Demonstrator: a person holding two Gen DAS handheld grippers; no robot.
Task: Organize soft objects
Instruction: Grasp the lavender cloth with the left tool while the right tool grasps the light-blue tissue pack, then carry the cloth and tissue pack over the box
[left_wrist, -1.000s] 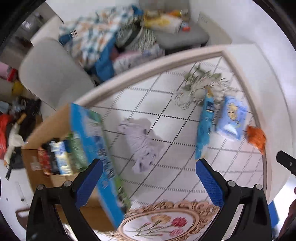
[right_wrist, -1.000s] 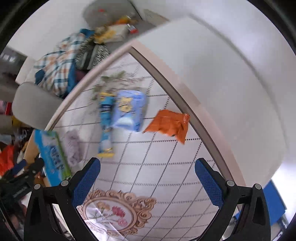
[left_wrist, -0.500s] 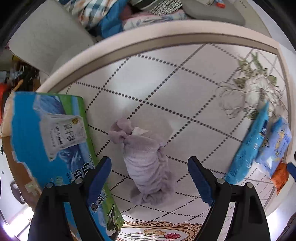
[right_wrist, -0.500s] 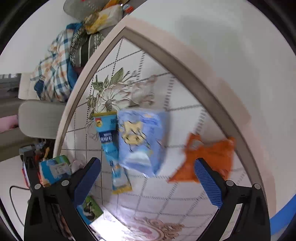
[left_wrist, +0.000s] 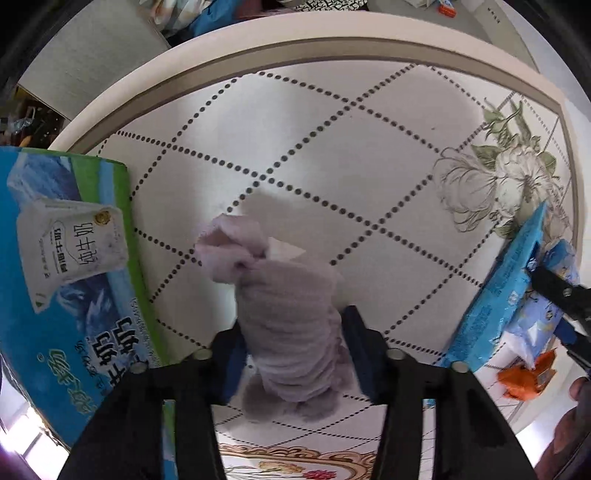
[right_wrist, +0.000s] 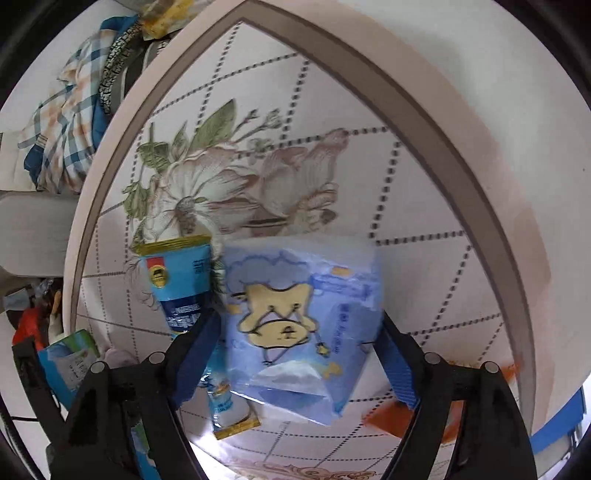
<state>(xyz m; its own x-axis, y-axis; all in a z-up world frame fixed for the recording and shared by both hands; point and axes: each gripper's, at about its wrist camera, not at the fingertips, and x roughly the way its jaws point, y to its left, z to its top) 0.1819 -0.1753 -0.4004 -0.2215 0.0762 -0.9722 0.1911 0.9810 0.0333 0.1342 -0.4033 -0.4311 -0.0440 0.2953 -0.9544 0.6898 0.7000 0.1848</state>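
Both grippers have dropped closer, left gripper jaws squeezing the lilac plush cloth between them, right gripper jaws straddling the blue tissue pack, contact unclear

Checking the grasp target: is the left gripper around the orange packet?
No, the left gripper straddles the lilac fuzzy cloth; the orange packet lies far right.

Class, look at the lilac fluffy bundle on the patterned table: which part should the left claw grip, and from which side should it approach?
Grip the thick ribbed body of the lilac bundle, not the knotted end pointing away. Come from the near side, straddling its width: the left claw already has a finger on each flank, and the long body lies along the claw's line, so closing should squeeze its soft middle evenly.
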